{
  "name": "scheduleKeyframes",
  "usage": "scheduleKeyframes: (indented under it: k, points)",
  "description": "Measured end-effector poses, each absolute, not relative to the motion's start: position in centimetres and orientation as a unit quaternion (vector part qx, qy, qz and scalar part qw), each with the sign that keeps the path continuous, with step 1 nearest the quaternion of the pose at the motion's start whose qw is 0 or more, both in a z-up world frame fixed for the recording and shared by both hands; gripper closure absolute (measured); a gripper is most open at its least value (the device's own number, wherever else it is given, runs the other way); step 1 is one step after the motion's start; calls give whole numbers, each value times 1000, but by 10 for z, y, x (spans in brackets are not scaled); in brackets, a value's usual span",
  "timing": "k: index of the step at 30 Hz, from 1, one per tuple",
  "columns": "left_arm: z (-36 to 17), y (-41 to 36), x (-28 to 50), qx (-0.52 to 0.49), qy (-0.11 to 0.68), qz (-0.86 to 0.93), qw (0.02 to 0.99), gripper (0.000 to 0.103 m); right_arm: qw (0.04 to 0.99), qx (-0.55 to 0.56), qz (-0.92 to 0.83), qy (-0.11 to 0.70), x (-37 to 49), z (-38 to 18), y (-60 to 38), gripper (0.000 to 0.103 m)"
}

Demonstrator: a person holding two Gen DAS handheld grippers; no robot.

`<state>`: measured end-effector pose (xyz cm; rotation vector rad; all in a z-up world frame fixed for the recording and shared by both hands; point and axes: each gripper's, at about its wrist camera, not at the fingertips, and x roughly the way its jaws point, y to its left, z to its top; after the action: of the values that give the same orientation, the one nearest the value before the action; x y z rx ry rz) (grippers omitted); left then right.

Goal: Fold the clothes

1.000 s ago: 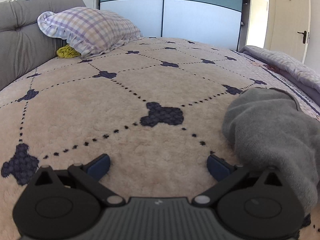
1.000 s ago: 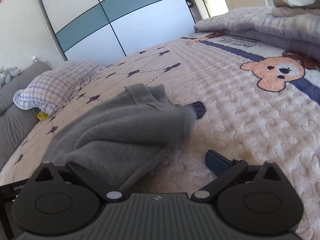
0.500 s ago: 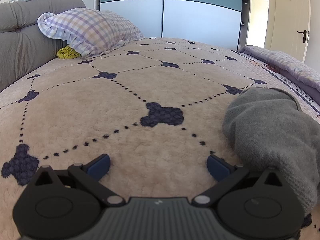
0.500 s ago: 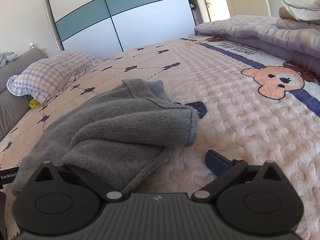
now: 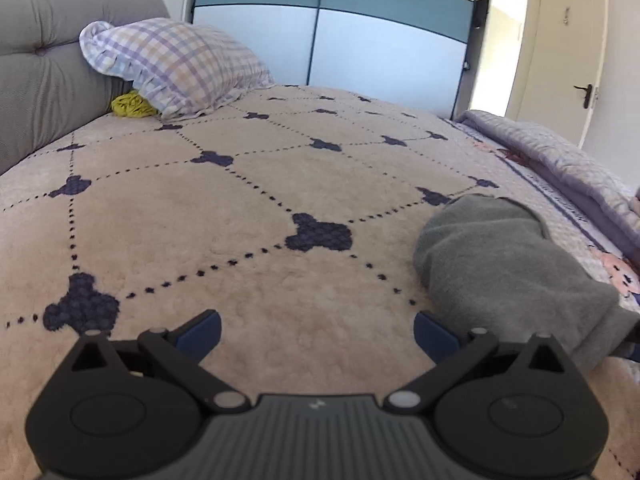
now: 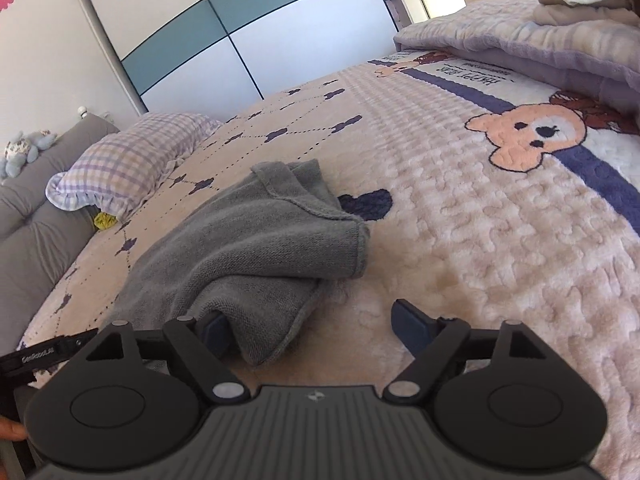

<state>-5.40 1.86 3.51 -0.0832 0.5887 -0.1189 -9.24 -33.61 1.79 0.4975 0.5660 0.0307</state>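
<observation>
A grey knitted garment (image 6: 256, 248) lies bunched in loose folds on the beige bedspread (image 6: 460, 240). My right gripper (image 6: 312, 328) is open, low over the bed; the near edge of the garment lies between its fingers against the left one. In the left wrist view the garment (image 5: 504, 264) lies to the right. My left gripper (image 5: 316, 334) is open and empty over bare bedspread (image 5: 224, 216), its right finger (image 5: 434, 336) close beside the garment's edge.
A checked pillow (image 5: 176, 62) and a yellow cloth (image 5: 132, 105) lie against the grey headboard (image 5: 44, 76) at the far left. A folded lilac quilt (image 6: 520, 48) with stacked clothes lies along the bed's right side. Wardrobe doors (image 5: 328, 28) stand behind.
My right gripper has pulled back and tilted; the garment has settled flat on the bed. My left gripper has risen slightly and shifted left.
</observation>
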Motion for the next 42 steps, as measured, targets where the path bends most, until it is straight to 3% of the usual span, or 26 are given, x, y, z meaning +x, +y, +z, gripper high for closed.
scheduleKeyframes:
  k: [6, 13, 16, 18, 19, 20, 21, 24, 28, 33, 34, 35, 36, 37, 38, 39, 40, 42]
  points:
    - [60, -50, -85, 131, 221, -163, 953, 0, 903, 339, 53, 257, -89, 26, -366, 20]
    - [40, -106, -61, 190, 222, -190, 937, 0, 913, 340, 56, 219, -106, 52, -388, 15]
    - [31, -113, -53, 216, 223, -179, 934, 1, 913, 306, 55, 264, -81, 48, -386, 14]
    - [28, -110, -51, 212, 224, -176, 935, 11, 905, 296, 61, 298, -61, 36, -379, 15]
    - [29, -103, -48, 191, 238, -179, 935, 23, 901, 294, 64, 311, -52, 30, -372, 28]
    - [32, -95, -46, 160, 252, -182, 937, 28, 898, 292, 68, 323, -45, 24, -365, 43]
    - [34, -87, -46, 135, 261, -181, 938, 36, 898, 283, 70, 329, -39, 23, -356, 80]
    - [45, -68, -56, 113, 258, -181, 942, 37, 929, 214, 88, 290, -39, 51, -314, 87]
    - [71, -50, -86, 60, 200, -201, 957, 4, 941, 172, 179, 229, -52, 118, -254, 89]
    - [90, -39, -102, 8, 147, -184, 972, 1, 907, 207, 306, 203, -59, 182, -208, 88]
    - [90, -36, -100, 5, 145, -166, 975, 10, 893, 207, 338, 212, -56, 189, -200, 85]
    - [89, -29, -93, 5, 157, -148, 976, 35, 882, 206, 367, 214, -56, 194, -195, 83]
    - [86, -20, -84, 0, 178, -135, 975, 51, 876, 203, 385, 208, -58, 198, -194, 79]
    - [83, -11, -75, -7, 201, -121, 972, 73, 878, 195, 392, 195, -62, 201, -197, 63]
    - [78, 1, -69, -12, 213, -102, 972, 79, 888, 183, 382, 181, -68, 202, -202, 53]
    - [74, 13, -63, -16, 225, -83, 971, 80, 900, 176, 360, 172, -69, 199, -210, 35]
    - [70, 25, -59, -20, 231, -60, 971, 82, 912, 175, 331, 170, -67, 192, -221, 28]
    - [63, 49, -53, -44, 246, -32, 968, 86, 923, 190, 265, 205, -48, 167, -241, 28]
